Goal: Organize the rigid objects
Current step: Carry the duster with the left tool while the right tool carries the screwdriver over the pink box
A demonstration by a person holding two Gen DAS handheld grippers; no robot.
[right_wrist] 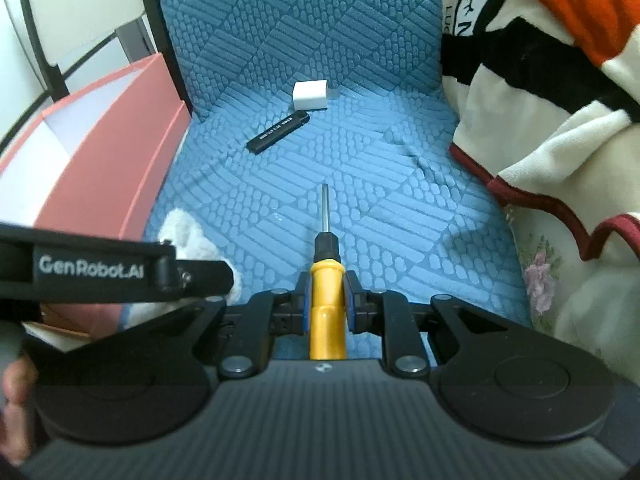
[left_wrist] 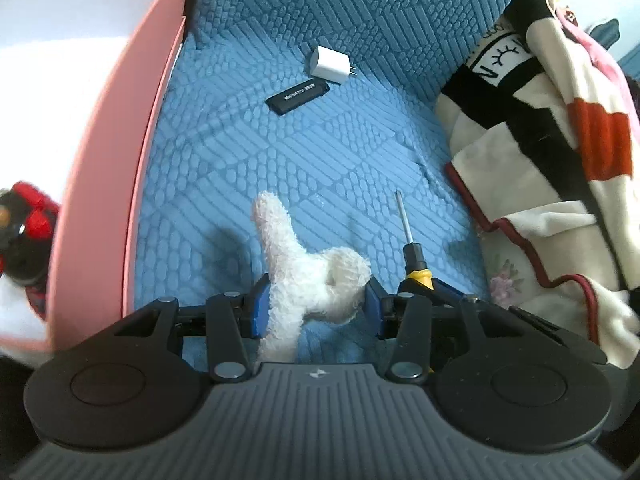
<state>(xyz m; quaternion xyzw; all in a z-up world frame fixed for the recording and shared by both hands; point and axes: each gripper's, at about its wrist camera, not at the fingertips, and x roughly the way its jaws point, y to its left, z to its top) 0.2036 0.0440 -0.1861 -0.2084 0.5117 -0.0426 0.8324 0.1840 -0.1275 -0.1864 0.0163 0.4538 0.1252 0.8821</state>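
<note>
While clamped: left gripper on fluffy white plush, right gripper on smooth yellow screwdriver.

One screwdriver, one charger, one black stick, perhaps lighter

A blue quilted fabric seat cushion with a brick-like embossed pattern fills the middle, its upright back rising at the far end. On the right lies a cream fleece blanket — black and red blocks, dark red trim, small pink flowers near its hem.
</note>
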